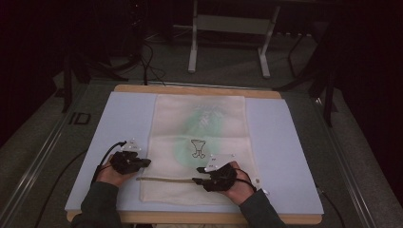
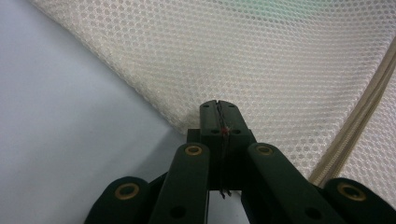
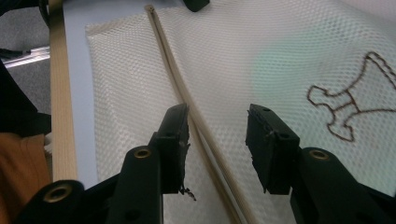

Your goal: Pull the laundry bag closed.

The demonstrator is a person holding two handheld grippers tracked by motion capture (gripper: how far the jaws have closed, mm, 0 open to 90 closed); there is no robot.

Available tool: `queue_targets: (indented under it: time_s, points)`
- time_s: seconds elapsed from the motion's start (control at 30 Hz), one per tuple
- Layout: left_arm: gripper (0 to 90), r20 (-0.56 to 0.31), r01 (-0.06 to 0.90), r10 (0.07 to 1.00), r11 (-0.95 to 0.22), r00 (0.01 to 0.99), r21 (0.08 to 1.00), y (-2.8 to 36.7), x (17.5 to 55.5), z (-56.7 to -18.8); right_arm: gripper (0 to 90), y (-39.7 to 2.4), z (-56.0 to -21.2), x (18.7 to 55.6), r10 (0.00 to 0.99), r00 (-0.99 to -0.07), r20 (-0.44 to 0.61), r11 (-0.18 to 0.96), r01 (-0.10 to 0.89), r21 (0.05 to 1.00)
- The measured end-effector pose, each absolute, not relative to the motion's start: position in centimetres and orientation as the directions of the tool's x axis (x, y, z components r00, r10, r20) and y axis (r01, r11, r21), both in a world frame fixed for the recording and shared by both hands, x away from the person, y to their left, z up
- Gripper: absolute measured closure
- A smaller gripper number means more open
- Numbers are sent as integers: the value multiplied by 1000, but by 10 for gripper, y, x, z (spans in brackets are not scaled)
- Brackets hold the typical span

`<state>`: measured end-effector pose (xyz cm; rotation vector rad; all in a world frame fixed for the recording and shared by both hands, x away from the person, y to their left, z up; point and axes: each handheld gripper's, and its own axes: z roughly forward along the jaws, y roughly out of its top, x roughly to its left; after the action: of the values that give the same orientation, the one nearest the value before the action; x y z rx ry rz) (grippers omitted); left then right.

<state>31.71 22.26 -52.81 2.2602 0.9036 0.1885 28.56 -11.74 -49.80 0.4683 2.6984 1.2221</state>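
As the high view looks down on the table, the notes run as follows.

High view, surface: a pale blue mat covers a wooden table.
High view, bag: a cream mesh bag lies flat along the middle of the mat, a green shape showing faintly through it and a small dark outline figure printed near its centre.
High view, zipper: a tan zipper runs across the near end of the bag, between the two hands.
High view, left gripper: held at the bag's left edge, just above the zipper's end.
High view, right gripper: over the bag at the zipper line, pointing left.

Left gripper view, jaws: pressed together, tips at the edge of the mesh bag; whether mesh is pinched between them I cannot tell.
Left gripper view, zipper: runs diagonally at the right, apart from the jaws.

Right gripper view, jaws: spread apart, nothing between the pads.
Right gripper view, zipper: passes up through the gap, close to the left jaw.
Right gripper view, outline figure: on the mesh to the right of the jaws.
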Motion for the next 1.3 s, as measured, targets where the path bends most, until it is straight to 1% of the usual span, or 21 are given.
queue_targets:
  time_s: [0.4,1.3]
  points:
    - [899,-109,553,652,-529,750,644,222,317,-528,594,-94,-498,287,286,-958,-4,631,185,753]
    - [898,-120,558,652,-522,749,644,222,317,-527,595,-52,-506,287,215,-977,11,639,149,754]
